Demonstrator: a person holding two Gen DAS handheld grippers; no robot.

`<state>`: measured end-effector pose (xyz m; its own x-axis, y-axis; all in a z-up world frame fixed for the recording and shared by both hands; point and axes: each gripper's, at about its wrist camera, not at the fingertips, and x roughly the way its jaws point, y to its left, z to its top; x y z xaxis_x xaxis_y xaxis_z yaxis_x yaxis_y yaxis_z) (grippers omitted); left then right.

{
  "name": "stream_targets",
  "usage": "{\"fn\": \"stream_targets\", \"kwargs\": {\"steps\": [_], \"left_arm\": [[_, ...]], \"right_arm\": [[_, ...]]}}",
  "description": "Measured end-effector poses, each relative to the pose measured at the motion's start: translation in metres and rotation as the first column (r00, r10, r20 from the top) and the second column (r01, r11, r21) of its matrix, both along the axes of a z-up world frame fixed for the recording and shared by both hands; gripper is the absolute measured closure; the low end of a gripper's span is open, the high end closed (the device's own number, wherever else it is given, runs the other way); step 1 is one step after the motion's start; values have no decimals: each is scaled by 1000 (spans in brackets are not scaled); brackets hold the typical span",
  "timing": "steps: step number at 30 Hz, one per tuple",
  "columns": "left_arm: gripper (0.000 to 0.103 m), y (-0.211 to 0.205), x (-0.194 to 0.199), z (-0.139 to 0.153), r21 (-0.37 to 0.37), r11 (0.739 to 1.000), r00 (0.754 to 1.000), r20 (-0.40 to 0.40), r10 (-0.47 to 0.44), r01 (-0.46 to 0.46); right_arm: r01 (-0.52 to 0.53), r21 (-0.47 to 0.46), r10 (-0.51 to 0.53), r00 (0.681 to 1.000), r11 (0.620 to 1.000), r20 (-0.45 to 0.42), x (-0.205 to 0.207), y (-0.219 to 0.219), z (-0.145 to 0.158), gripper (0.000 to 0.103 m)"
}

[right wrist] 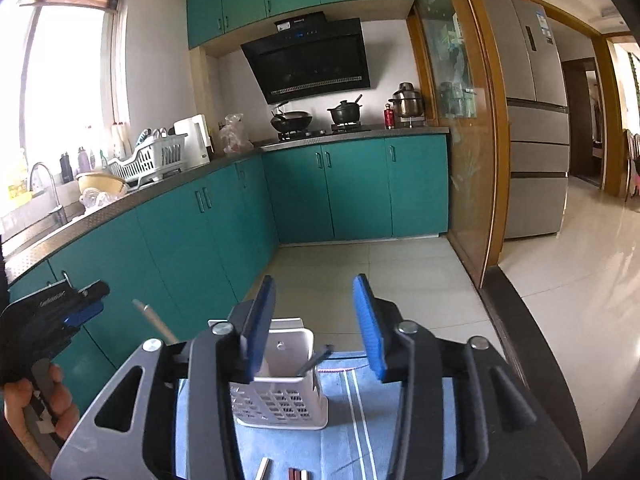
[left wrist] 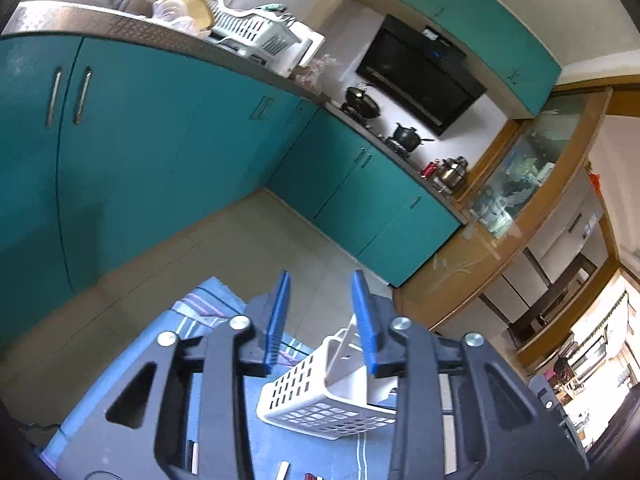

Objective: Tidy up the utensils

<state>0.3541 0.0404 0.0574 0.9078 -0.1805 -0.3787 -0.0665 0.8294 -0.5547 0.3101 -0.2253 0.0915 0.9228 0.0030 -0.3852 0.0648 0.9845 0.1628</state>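
Standing upright on the blue striped cloth [right wrist: 344,432] just ahead of my two tools, the white utensil caddy [right wrist: 280,404] is a tall plastic holder with a perforated lattice wall and a solid back panel that rises above the rim with a small hanging hole in it. One dark-handled utensil [right wrist: 316,360] already leans out of its mouth toward my right, so I judge the sorting to be begun but far from finished (I cannot make out whether anything else sits lower inside). Several loose pieces [right wrist: 298,474] lie on the cloth at the very bottom of my right view, a pale stick and something reddish beside it, cut off by the frame, and those look like what is left to collect. A pale rod [right wrist: 154,318] slants up near my left tool in that same view, though I cannot tell what it belongs to. My right gripper [right wrist: 316,328] has its blue pads partly apart with nothing between them, the caddy only showing in the gap behind. My left gripper [left wrist: 320,320] is likewise partly parted and empty, the caddy [left wrist: 316,396] lying below and beyond its pads. Behind all this stand the teal cabinets [right wrist: 224,216] and pale floor tiles [right wrist: 360,272].
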Motion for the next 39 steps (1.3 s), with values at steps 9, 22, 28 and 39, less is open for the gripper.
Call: {"fn": "stream_targets", "kwargs": {"steps": [9, 22, 28, 39], "left_arm": [[60, -8, -31, -29, 183, 977, 987, -136, -83, 108], [76, -24, -75, -191, 269, 864, 812, -536, -232, 425], [75, -35, -75, -206, 273, 855, 799, -553, -235, 440], [101, -48, -87, -193, 221, 839, 796, -501, -339, 497]], "right_arm": [[-15, 21, 18, 991, 1000, -130, -59, -12, -54, 59], [-184, 78, 193, 772, 980, -605, -54, 54, -221, 59], [-199, -76, 113, 788, 977, -606, -57, 77, -222, 71], [-77, 162, 153, 830, 984, -536, -87, 23, -203, 85]]}}
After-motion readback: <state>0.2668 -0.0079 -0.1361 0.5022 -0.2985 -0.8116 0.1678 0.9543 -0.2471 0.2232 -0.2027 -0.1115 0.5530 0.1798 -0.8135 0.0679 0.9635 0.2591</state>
